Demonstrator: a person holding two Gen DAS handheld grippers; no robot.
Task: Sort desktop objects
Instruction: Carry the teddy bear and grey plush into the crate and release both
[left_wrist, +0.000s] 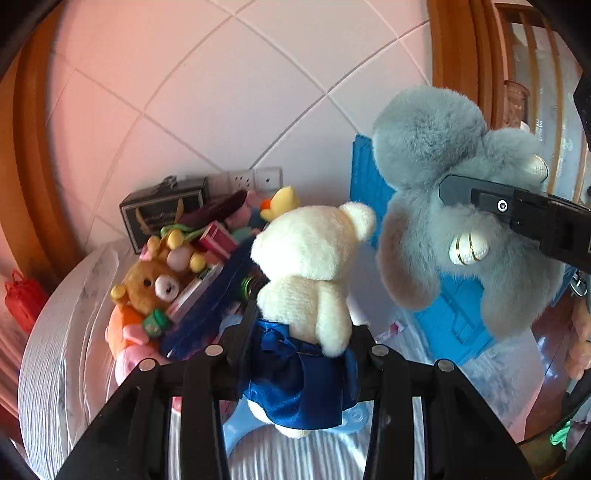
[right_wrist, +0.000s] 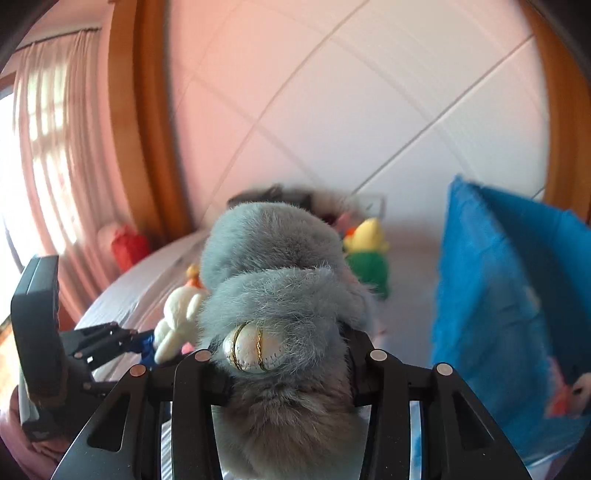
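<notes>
My left gripper (left_wrist: 303, 332) is shut on a cream plush bear in a blue satin skirt (left_wrist: 310, 280) and holds it above the white table (left_wrist: 55, 332). The bear also shows at the left of the right wrist view (right_wrist: 177, 325), with the left gripper (right_wrist: 144, 341) behind it. My right gripper (right_wrist: 288, 362) is shut on a fluffy grey plush toy (right_wrist: 273, 266) with pearly gold-lined feet. In the left wrist view the grey plush (left_wrist: 443, 177) hangs at the right, in front of a blue bin (left_wrist: 454, 314), held by the right gripper (left_wrist: 458, 195).
A pile of small toys lies at the back left: a brown bear (left_wrist: 155, 284), a yellow duck (left_wrist: 280, 203), pink items, a red box (left_wrist: 218, 240) and a dark box (left_wrist: 162, 210). A red bag (left_wrist: 22, 299) sits off the table's left edge. The tiled wall stands behind.
</notes>
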